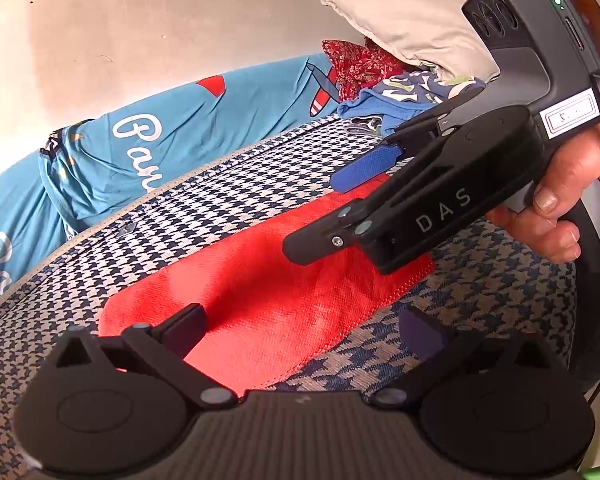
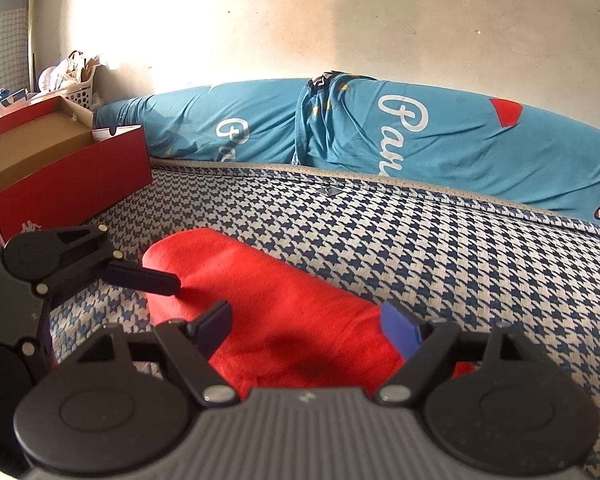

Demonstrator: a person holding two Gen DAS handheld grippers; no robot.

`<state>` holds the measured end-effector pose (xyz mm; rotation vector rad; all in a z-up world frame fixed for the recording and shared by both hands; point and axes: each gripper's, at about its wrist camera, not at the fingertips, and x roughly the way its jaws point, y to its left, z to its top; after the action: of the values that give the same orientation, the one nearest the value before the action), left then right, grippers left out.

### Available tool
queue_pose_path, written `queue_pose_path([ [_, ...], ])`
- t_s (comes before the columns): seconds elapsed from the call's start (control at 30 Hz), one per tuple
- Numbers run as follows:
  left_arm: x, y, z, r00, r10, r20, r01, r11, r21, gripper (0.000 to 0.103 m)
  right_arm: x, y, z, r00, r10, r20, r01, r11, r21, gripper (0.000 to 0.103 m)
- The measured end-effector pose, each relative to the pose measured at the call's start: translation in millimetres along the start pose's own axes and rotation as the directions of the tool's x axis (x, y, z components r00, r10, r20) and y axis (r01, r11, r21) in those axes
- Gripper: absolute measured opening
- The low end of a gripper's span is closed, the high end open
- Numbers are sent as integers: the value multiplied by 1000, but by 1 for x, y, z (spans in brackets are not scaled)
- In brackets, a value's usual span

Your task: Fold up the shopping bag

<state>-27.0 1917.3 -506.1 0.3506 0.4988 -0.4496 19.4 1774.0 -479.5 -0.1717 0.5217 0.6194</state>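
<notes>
Flat red non-woven shopping bag [image 1: 260, 292] lies spread on the houndstooth mattress [image 1: 228, 196], left gripper [image 1: 304, 320] and right gripper [image 2: 312, 320] both spread wide, gripping nothing, likely poised over opposite ends to start the fold.

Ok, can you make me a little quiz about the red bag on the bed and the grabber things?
1. True or false: the red bag lies flat on the checked cover.
2. Are the right gripper jaws open or shut?
3. Which thing stands at the far end of the bed: A a red box, B a green bucket, C a yellow chair?

Key: 1 true. 2 open, wide apart above the bag, holding nothing. 3 A.
</notes>
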Motion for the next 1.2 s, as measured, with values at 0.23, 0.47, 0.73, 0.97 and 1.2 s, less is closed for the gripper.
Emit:
queue_pose_path([
  [0.23, 0, 0, 0, 1000, 0, 2, 0, 1000, 0, 103, 0, -1, 0, 1000, 1, 1, -1, 1000, 1, 82],
  [0.47, -2, 0, 1, 1000, 6, 10, -6, 1000, 8, 103, -1, -3, 1, 1000, -2, 11, 2, 1000, 8, 84],
  [0.73, -3, -1, 2, 1000, 12, 13, -12, 1000, 11, 103, -3, -4, 0, 1000, -8, 24, 8, 1000, 13, 84],
  [0.97, -7, -1, 4, 1000, 22, 4, -22, 1000, -3, 103, -14, -7, 0, 999, -38, 38, 36, 998, 55, 93],
  [1.2, -18, -1, 1, 999, 31, -28, -33, 998, -60, 103, -35, -5, -13, 995, -97, 26, 94, 991, 99, 95],
])
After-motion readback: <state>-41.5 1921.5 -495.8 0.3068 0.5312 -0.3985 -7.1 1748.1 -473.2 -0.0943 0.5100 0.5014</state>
